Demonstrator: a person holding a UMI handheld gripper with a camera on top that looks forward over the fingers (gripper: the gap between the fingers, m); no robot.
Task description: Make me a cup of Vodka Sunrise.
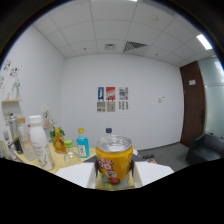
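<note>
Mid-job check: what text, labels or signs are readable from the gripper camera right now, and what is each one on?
Nothing reads with certainty.
Yellow-orange drink can held between the jaws of the gripper: large white label lettering, too blurred to read.
Three small posters on the white back wall: print too small.
White plastic bottle: label unreadable.
Blue-liquid bottle: no legible text.
Papers on the left wall: unreadable.

Three posters [113, 99] hung on the white back wall [145, 90]. A dark wooden door [192, 102] stood beside them, and a ceiling vent [134, 46] sat overhead.
</note>
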